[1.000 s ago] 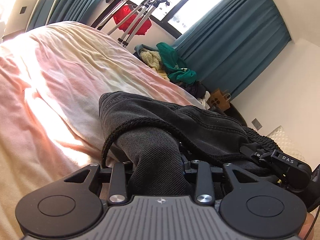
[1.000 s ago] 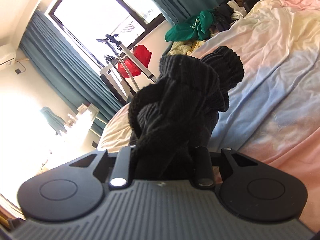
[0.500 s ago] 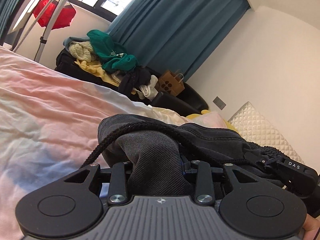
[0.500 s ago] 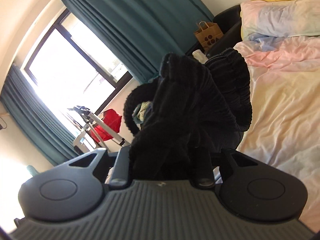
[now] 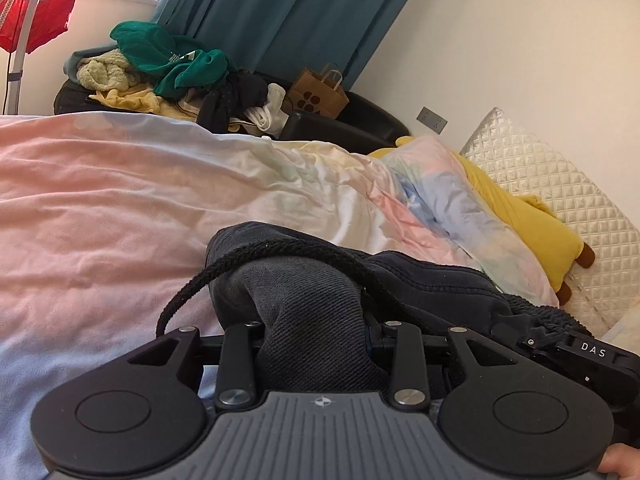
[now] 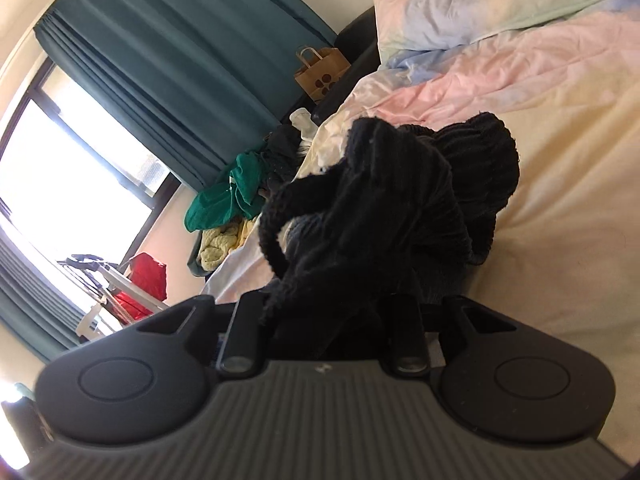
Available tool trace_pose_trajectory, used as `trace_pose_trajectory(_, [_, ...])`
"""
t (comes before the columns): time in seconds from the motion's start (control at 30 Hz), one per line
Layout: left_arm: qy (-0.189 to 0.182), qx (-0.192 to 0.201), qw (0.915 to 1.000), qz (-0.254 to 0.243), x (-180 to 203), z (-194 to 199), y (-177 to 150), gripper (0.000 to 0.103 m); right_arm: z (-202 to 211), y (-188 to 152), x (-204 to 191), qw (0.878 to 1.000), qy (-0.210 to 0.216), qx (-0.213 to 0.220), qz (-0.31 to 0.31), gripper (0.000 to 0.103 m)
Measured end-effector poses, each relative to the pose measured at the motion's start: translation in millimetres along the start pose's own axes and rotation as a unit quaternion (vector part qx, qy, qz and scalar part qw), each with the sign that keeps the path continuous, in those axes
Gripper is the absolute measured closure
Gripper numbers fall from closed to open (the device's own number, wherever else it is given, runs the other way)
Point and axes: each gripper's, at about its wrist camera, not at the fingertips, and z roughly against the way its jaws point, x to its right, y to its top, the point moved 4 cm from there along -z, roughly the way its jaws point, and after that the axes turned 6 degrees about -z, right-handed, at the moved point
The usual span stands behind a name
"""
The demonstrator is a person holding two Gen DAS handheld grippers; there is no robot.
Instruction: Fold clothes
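A dark grey garment (image 5: 320, 304) with a black drawstring cord (image 5: 256, 256) bunches between the fingers of my left gripper (image 5: 316, 344), which is shut on it just above the pastel bedspread (image 5: 120, 208). The same garment stretches right to the other gripper's black body (image 5: 576, 356), marked DAS. In the right wrist view a black ribbed waistband part of the garment (image 6: 392, 208) is bunched up in my right gripper (image 6: 324, 320), shut on it. The cloth hides the fingertips of both grippers.
A heap of clothes (image 5: 172, 76) with a green top lies on a dark seat beyond the bed. A brown paper bag (image 5: 318, 94), teal curtains (image 5: 280, 12), a yellow plush toy (image 5: 532, 216) and a quilted white pillow (image 5: 552, 184) lie near the headboard wall.
Both grippers have swung with the garment from facing the window and drying rack toward the head of the bed. Each grip on the cloth is unchanged.
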Motion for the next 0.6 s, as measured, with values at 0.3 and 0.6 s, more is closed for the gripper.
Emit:
trace_pose_trajectory(0.3, [0.009, -0.045, 0.9990, 0.002, -24.1, 27.4, -76.1, 0.047, 26.2, -71.8, 64.2, 0.995, -0.053, -0.044, -0.079, 0.056])
trace_pose_trajectory(0.6, [0.050, -0.021, 0.9980, -0.031, 9.6, 121.9, -54.6, 0.031, 107.5, -54.6, 23.9, 0.991, -0.137, -0.012, -0.005, 0.047])
